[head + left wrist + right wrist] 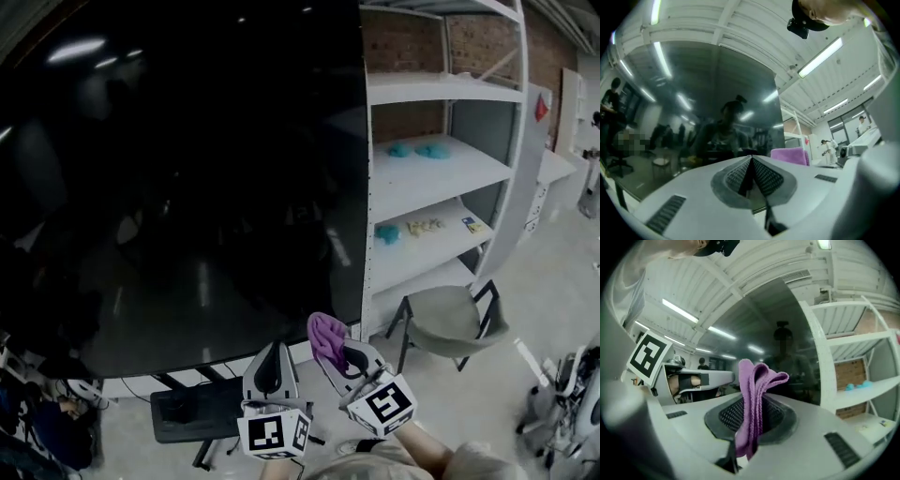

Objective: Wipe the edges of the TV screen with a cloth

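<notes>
Right hand-held gripper: Your right hand-held gripper [751, 420] is clamped on the purple cloth [754, 390]. A folded tuft stands proud of the jaw tips, probably so that fabric rather than plastic meets the glass.
Left hand-held gripper: Your left hand-held gripper [751, 174] has its jaws pressed together with nothing between them. It sits just beside the right one and looks spare for now.
TV screen: The TV screen [187, 187] rises ahead of and above both. Its lower right corner lies just ahead of the cloth, and I cannot tell whether they touch.
Nearest edges: The bottom edge and the right edge are closest to the cloth, so either looks like a sensible place to wipe.
In the way: The white shelf unit [441, 178] stands tight against the screen's right edge, just right of the cloth, so expect little room there.
Around: A grey chair [450, 319] sits to the right of your right hand-held gripper. The black stand base [192, 412] lies to the left of the left one.
</notes>
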